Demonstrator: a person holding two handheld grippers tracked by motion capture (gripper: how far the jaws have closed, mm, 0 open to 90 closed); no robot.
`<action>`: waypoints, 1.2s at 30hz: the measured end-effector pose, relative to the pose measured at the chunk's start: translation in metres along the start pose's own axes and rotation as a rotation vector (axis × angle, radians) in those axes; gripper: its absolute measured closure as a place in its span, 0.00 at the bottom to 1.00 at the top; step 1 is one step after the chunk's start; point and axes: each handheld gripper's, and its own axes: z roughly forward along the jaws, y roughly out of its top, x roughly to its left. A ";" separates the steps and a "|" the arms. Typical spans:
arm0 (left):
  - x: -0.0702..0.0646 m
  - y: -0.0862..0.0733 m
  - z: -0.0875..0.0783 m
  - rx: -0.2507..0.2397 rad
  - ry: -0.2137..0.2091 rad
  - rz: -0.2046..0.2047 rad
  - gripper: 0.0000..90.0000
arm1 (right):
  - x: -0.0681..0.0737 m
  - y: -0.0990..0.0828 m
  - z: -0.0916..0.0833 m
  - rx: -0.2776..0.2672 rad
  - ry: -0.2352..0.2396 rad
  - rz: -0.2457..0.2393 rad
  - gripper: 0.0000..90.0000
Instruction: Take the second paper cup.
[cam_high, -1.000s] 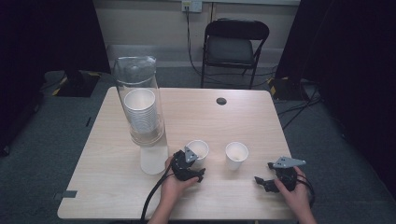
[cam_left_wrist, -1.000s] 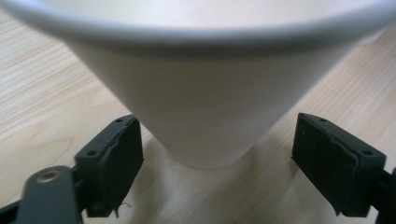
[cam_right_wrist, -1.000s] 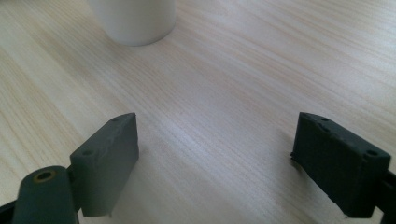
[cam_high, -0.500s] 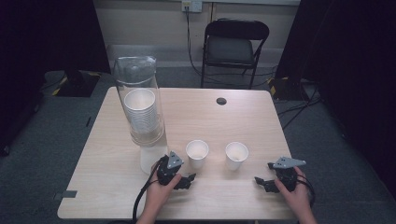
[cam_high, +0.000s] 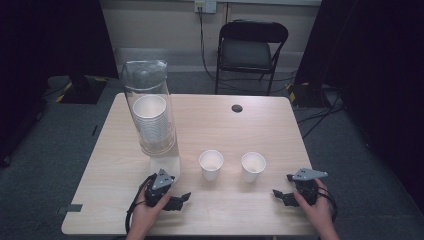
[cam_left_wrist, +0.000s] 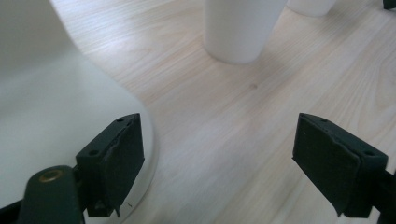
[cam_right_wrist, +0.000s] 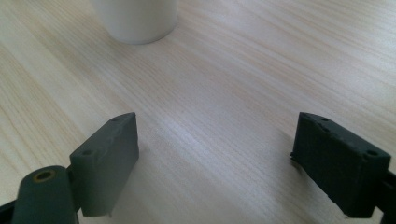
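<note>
Two white paper cups stand upright mid-table: the left cup (cam_high: 211, 164) and the right cup (cam_high: 253, 166). My left gripper (cam_high: 181, 200) lies near the front edge, left of and nearer than the left cup, open and holding nothing. In the left gripper view the gripper (cam_left_wrist: 219, 154) has its jaws wide apart over bare wood, with the left cup (cam_left_wrist: 243, 28) ahead. My right gripper (cam_high: 279, 196) rests open at the front right. In the right gripper view the right gripper (cam_right_wrist: 217, 154) is empty too, with the right cup (cam_right_wrist: 135, 18) ahead to the left.
A clear cup dispenser (cam_high: 150, 107) holding a stack of white cups stands on a white base (cam_high: 167, 164) at the table's left; that base (cam_left_wrist: 51, 116) is close beside my left jaw. A cable hole (cam_high: 237, 108) sits near the far edge. A chair (cam_high: 252, 47) stands beyond the wooden table (cam_high: 280, 130).
My left gripper has pulled back from the left cup toward the front edge and to the left, leaving the cup standing. The right gripper has stayed put.
</note>
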 end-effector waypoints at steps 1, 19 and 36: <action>0.002 -0.002 -0.003 0.007 0.004 -0.007 0.18 | 0.000 0.000 0.000 -0.002 0.002 -0.002 0.15; 0.042 -0.045 -0.053 0.042 0.060 -0.031 0.18 | 0.000 0.000 0.000 -0.003 0.003 -0.003 0.15; 0.052 -0.056 -0.060 0.096 0.102 -0.017 0.16 | 0.000 0.000 0.000 -0.003 0.003 -0.004 0.15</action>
